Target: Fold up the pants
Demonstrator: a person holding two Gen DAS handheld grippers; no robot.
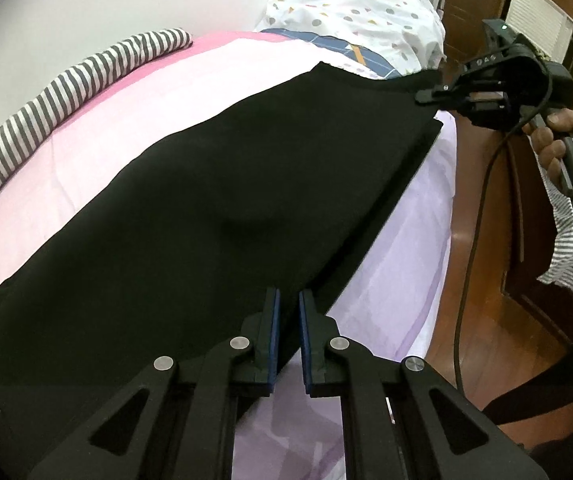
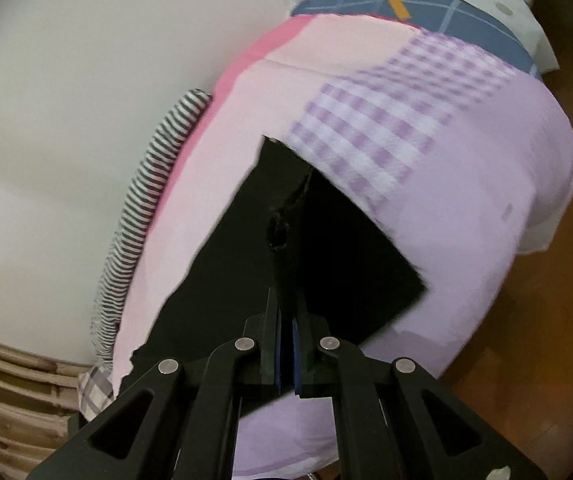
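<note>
While the pants (image 1: pixel 222 208) lie lengthwise along the bed (image 1: pixel 98 128), right tongs (image 2: pixel 286 320) clamp their far corner; left tongs (image 1: pixel 287 304) gape slightly over their edge.

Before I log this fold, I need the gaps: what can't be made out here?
- Left wrist view: the near end of the black cloth pants is hidden behind the left gripper.
- Left wrist view: the right gripper is too small and dark to read its grip.
- Right wrist view: the pants' far length is cut off behind the gripper body.
</note>
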